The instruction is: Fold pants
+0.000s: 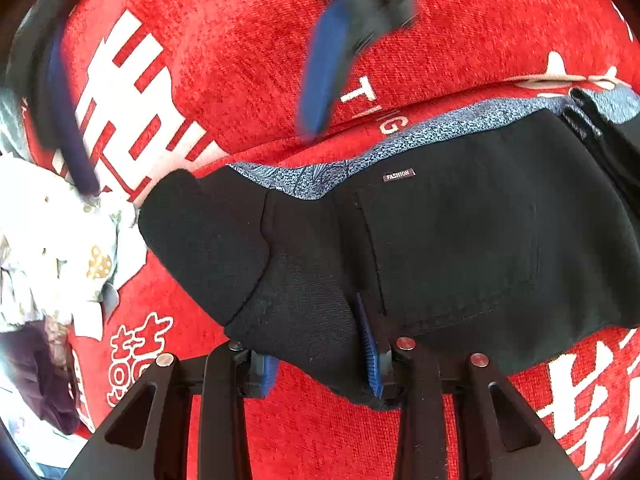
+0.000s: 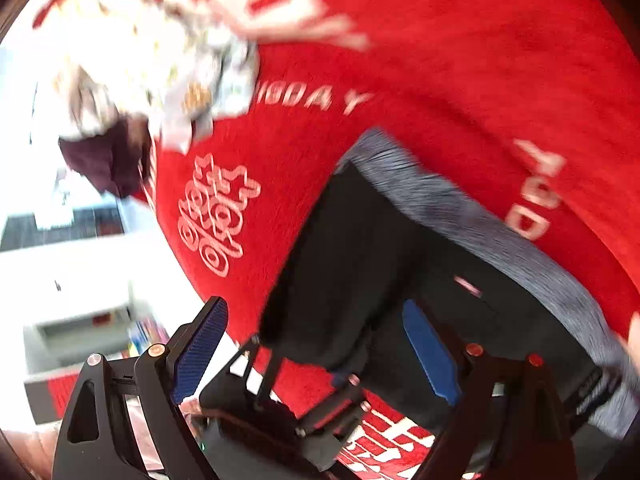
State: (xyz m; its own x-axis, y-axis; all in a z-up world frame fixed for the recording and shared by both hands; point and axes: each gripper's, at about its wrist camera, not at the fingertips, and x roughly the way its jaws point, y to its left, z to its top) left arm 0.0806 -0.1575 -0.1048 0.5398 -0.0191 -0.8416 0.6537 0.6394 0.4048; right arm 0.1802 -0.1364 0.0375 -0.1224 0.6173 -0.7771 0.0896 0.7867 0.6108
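Here, black pants point(image 1: 460, 240) lie folded across a red blanket point(image 1: 248, 56) printed with white characters, filling the left wrist view from its centre out toward three o'clock, a small "FASHION" label point(image 1: 398, 175) showing near the waistband and a blue-grey patterned lining point(image 1: 432, 128) exposed along the upper edge toward one o'clock. The left gripper point(image 1: 320, 354), at six o'clock in its own view, stands spread with the near fold of the pants lying between its blue pads point(image 1: 370, 344); whether it actually pinches the cloth cannot be told. The right gripper point(image 2: 316, 356) hangs above the blanket with its jaws wide apart and nothing between them, its blue pads point(image 2: 430, 356) clear of the fabric; in the left view it appears blurred at twelve o'clock. A crumpled white floral garment point(image 1: 60, 240) sits on the blanket at nine o'clock, apart from the pants, with a dark maroon cloth point(image 2: 104, 160) just beside it.
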